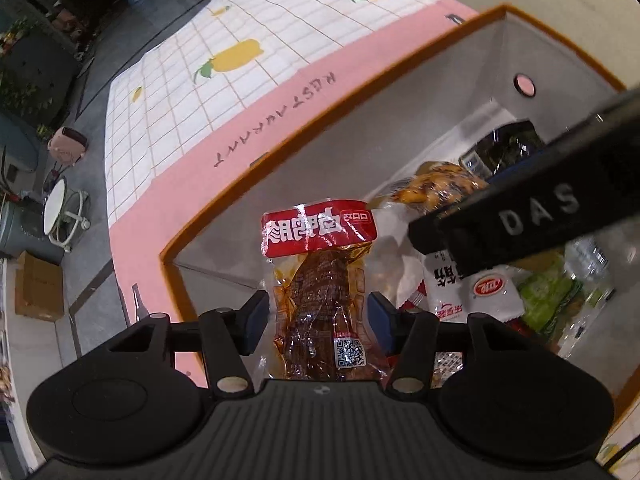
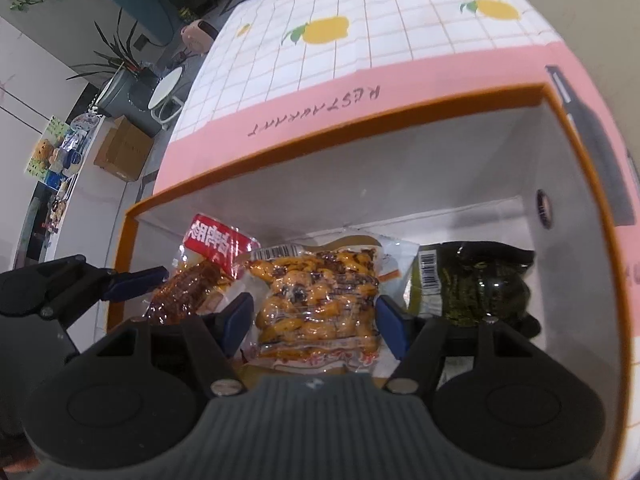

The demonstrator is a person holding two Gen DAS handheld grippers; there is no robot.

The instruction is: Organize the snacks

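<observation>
An orange-rimmed box (image 1: 320,92) with white inner walls holds several snack packs. My left gripper (image 1: 318,316) is shut on a red-topped pack of brown braised meat (image 1: 320,280) and holds it over the box's left end; the same pack shows in the right wrist view (image 2: 200,276). My right gripper (image 2: 316,320) is shut on a clear pack of orange peanuts (image 2: 320,296) inside the box. The right gripper's black body (image 1: 540,204) crosses the left wrist view. A dark green seaweed pack (image 2: 480,284) lies at the box's right end.
The box (image 2: 340,120) stands on a tablecloth (image 2: 360,52) with a pink border and a lemon grid pattern. White and green snack packs (image 1: 492,288) lie in the box's near part. Beyond the table edge are the floor, a cardboard carton (image 2: 124,148) and plants.
</observation>
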